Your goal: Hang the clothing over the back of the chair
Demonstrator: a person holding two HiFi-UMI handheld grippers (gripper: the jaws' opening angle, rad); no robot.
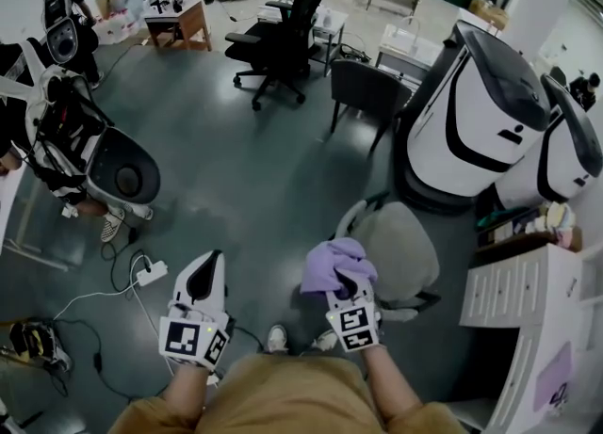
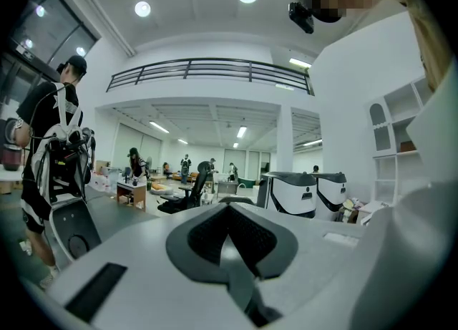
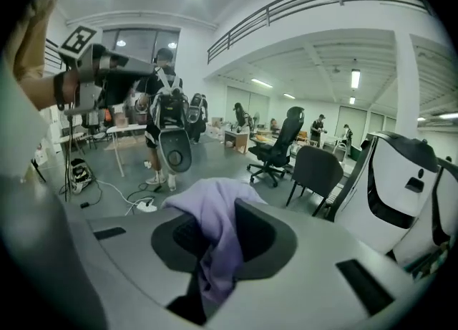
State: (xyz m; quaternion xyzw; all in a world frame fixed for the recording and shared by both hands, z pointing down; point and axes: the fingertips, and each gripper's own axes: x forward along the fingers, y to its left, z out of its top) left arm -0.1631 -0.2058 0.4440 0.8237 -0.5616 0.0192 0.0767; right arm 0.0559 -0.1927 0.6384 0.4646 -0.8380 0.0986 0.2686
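Note:
A lilac garment (image 1: 330,265) is bunched in my right gripper (image 1: 349,281), which is shut on it; in the right gripper view the cloth (image 3: 207,210) spills out over the dark pads. Just right of and below that gripper stands a grey padded chair (image 1: 407,251) with a dark frame. My left gripper (image 1: 202,280) hovers over the bare floor to the left, shut with nothing in it; in its own view the left gripper (image 2: 229,214) has its pads together.
A dark chair (image 1: 367,91) and a black office chair (image 1: 283,35) stand farther off. Two white pod-shaped machines (image 1: 480,112) and a white drawer unit (image 1: 528,300) line the right side. A person wearing a rig (image 1: 66,131) and a power strip with cables (image 1: 151,274) are at left.

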